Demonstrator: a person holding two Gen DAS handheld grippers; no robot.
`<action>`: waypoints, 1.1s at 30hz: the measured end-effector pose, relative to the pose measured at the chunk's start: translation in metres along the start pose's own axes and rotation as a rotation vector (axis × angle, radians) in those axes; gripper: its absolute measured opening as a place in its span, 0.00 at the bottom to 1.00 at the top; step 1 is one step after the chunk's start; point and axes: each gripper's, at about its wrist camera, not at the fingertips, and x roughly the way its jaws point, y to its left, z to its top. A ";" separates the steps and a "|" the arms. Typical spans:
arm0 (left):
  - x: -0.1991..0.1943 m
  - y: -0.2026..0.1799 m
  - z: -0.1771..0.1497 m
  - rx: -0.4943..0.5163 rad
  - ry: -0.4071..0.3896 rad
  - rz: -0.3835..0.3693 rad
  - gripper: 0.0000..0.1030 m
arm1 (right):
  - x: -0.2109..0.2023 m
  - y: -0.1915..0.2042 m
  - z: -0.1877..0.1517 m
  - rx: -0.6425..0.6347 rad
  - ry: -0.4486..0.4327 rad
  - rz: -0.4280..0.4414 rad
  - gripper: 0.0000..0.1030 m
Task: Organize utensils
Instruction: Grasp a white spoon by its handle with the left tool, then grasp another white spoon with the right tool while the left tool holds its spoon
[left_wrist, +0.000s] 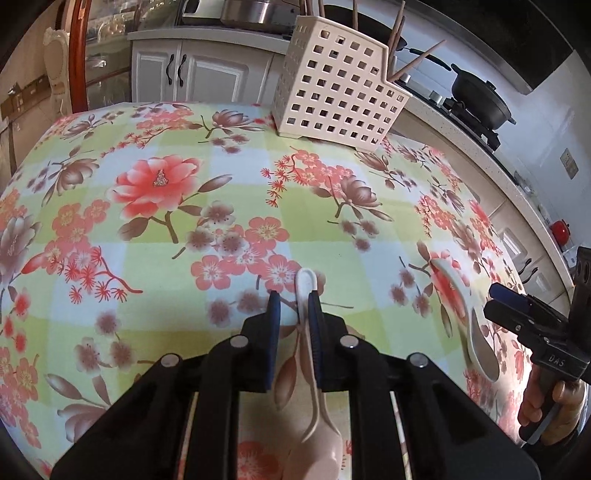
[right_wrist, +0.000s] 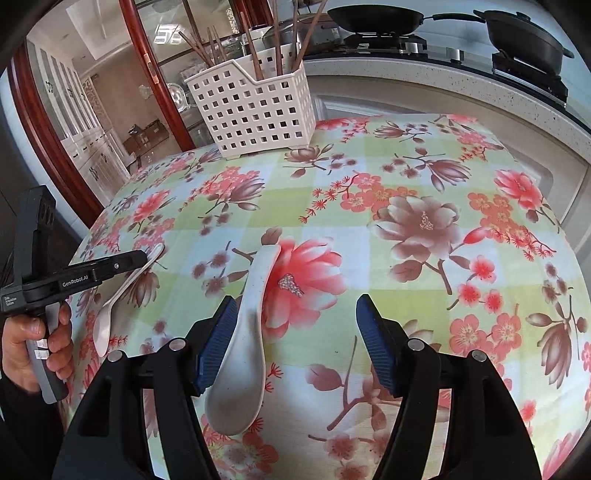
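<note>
Left tool (left_wrist: 291, 306): jaws narrowed on the handle of the slim white spoon (left_wrist: 314, 369), one pad touching, the other apparently a hair off; bowl toward the camera, spoon lying on the counter (left_wrist: 147, 258). Confirm the pinch before lifting.

Right tool (right_wrist: 295, 328): jaws wide, holding nothing; the broad ceramic spoon (right_wrist: 243, 350) lies just beside its left pad (shift sideways to centre the handle).

Perforated caddy (right_wrist: 255, 110): far edge, chopsticks inside, likely destination.
</note>
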 end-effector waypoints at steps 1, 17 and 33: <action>0.000 -0.001 0.000 -0.001 0.002 -0.001 0.14 | 0.001 0.000 0.000 0.000 0.002 0.001 0.62; 0.001 -0.008 -0.002 0.006 0.017 -0.041 0.14 | -0.001 0.002 0.000 -0.011 0.005 0.009 0.62; 0.003 -0.028 -0.004 0.115 0.000 0.071 0.10 | 0.005 0.010 -0.002 -0.030 0.019 0.018 0.62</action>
